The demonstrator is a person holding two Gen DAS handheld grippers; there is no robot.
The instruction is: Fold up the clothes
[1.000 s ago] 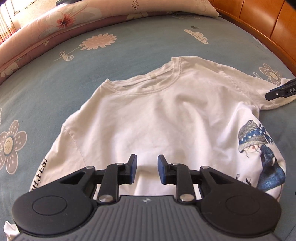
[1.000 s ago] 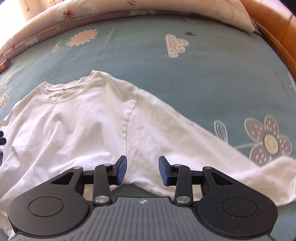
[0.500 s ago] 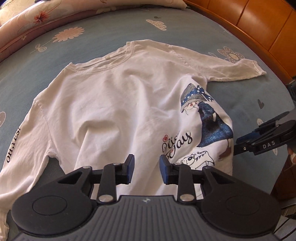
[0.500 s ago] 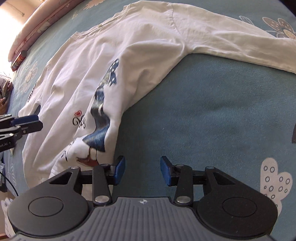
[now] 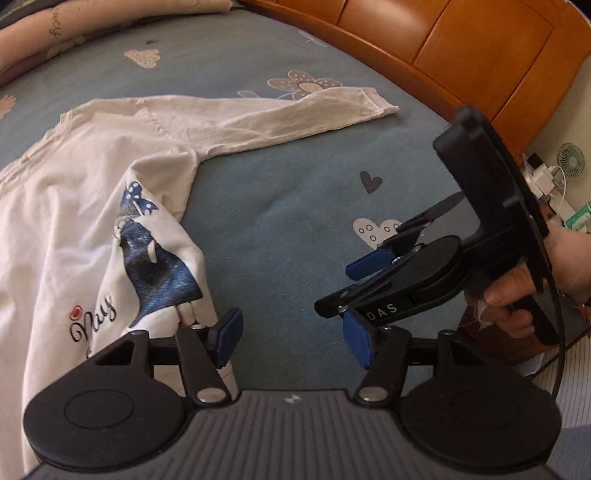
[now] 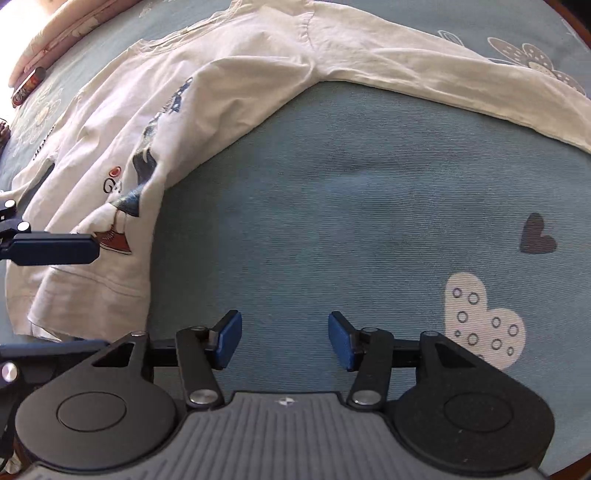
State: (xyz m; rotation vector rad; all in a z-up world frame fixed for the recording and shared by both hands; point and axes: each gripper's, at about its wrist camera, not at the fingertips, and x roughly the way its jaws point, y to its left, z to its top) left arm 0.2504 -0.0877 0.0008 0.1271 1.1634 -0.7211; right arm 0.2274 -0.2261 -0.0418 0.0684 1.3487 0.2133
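A white long-sleeved shirt (image 5: 66,229) with a blue printed figure lies flat on the blue flowered bedsheet (image 5: 295,192), one sleeve (image 5: 295,114) stretched out to the right. My left gripper (image 5: 294,341) hangs at the shirt's lower side edge. Its jaws are opening: the left pad is over the hem corner, and mostly bare sheet shows between the pads. My right gripper (image 6: 285,340) is over bare sheet just right of the shirt (image 6: 184,110), jaws opening and nothing between them. In the left wrist view the right gripper (image 5: 343,284) is close by on the right.
A person's hand (image 5: 517,295) holds the right gripper's handle. A wooden bed frame (image 5: 480,55) curves along the far right. A pink quilt (image 5: 55,33) lies at the back left. A small fan (image 5: 570,158) and clutter stand beyond the bed's edge. A small dark object (image 6: 29,85) lies far left.
Both grippers have moved from over the shirt's chest to its lower right side near the hem. Both pairs of jaws stand wider than before. The shirt lies as it did.
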